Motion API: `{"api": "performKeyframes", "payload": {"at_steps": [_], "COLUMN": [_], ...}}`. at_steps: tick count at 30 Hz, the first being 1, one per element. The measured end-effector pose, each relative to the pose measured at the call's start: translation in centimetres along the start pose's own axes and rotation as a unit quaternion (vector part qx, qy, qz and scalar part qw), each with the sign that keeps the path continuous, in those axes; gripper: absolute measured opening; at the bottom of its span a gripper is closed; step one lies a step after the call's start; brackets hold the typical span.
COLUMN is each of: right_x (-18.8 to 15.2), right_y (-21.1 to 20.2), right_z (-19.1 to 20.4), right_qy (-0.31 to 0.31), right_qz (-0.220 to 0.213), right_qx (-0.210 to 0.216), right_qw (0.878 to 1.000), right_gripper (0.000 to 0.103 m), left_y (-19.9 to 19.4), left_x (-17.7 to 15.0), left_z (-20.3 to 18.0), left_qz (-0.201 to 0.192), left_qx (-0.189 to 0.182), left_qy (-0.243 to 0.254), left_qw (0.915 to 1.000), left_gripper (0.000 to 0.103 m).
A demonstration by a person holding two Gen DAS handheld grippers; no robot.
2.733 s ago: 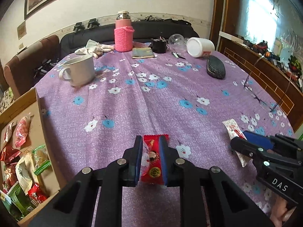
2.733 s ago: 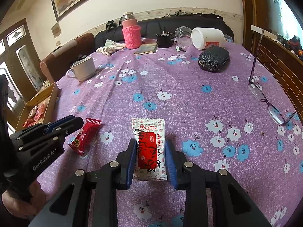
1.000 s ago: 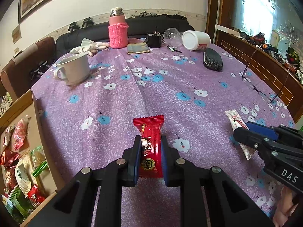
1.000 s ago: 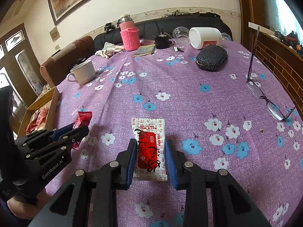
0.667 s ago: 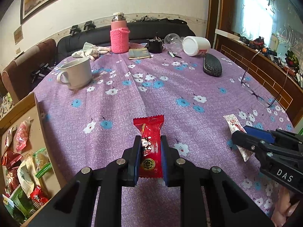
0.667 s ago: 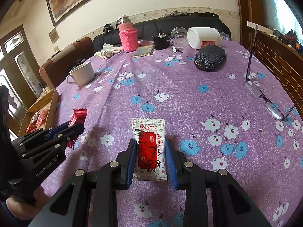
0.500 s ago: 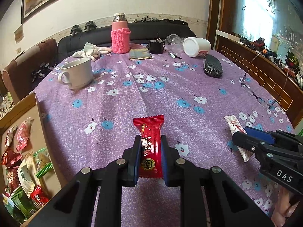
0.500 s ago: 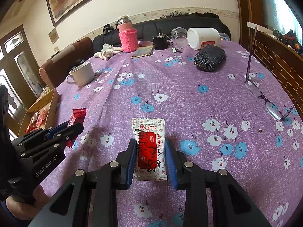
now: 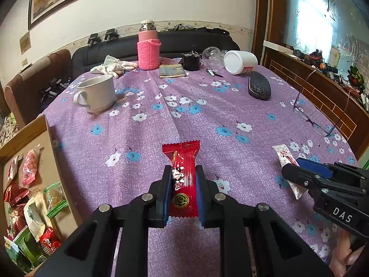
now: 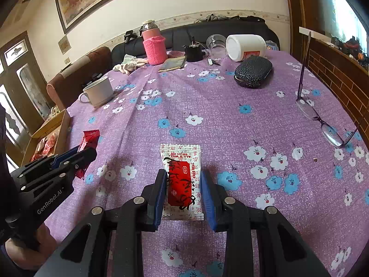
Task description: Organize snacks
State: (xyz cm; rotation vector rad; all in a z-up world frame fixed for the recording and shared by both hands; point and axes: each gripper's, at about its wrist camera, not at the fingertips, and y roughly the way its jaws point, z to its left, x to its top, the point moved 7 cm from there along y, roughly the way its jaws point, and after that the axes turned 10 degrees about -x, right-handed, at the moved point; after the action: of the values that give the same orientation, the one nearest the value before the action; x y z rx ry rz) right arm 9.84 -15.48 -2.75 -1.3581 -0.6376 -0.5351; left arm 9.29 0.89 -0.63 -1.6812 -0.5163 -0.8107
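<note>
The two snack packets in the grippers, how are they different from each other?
The red packet is all red and narrow; the white packet is wider, white with a red panel and black writing. The left gripper clamps the red packet tightly; the right gripper closes on the white packet with its jaws wider apart. Both are sealed packets held over the purple tablecloth.

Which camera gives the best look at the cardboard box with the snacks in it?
The left wrist view: the cardboard box lies open at its left edge, packets inside visible. The right wrist view shows the cardboard box only small and far off, mostly its wall.
</note>
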Motion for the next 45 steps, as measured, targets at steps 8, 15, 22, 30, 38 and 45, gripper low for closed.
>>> {"api": "performKeyframes", "payload": {"at_steps": [8, 15, 22, 30, 38, 45], "right_x": [0.0, 0.0, 0.1, 0.0, 0.0, 0.0], "right_y": [0.3, 0.5, 0.9, 1.4, 1.8, 1.8], "right_z": [-0.2, -0.5, -1.0, -1.2, -1.1, -1.4], "right_qy": [0.003, 0.007, 0.012, 0.014, 0.014, 0.024], "right_qz": [0.003, 0.005, 0.006, 0.009, 0.013, 0.012], "right_qx": [-0.005, -0.007, -0.011, -0.016, -0.016, -0.006], "right_qw": [1.000, 1.000, 1.000, 1.000, 1.000, 1.000], "right_gripper": [0.032, 0.032, 0.032, 0.032, 0.032, 0.032], "left_y": [-0.2, -0.2, -0.1, -0.2, -0.4, 0.0], "left_x": [0.0, 0.0, 0.5, 0.7, 0.8, 0.7], "left_z": [0.0, 0.0, 0.0, -0.3, 0.0, 0.3], "left_qz": [-0.002, -0.002, -0.010, -0.013, -0.015, -0.008], "left_qx": [0.000, 0.001, 0.012, 0.005, 0.003, 0.004], "left_qy": [0.002, 0.002, 0.004, 0.006, 0.001, -0.006], "left_qw": [1.0000, 1.0000, 0.9999, 0.9999, 0.9999, 0.9999], "left_gripper": [0.018, 0.018, 0.018, 0.018, 0.018, 0.018]}}
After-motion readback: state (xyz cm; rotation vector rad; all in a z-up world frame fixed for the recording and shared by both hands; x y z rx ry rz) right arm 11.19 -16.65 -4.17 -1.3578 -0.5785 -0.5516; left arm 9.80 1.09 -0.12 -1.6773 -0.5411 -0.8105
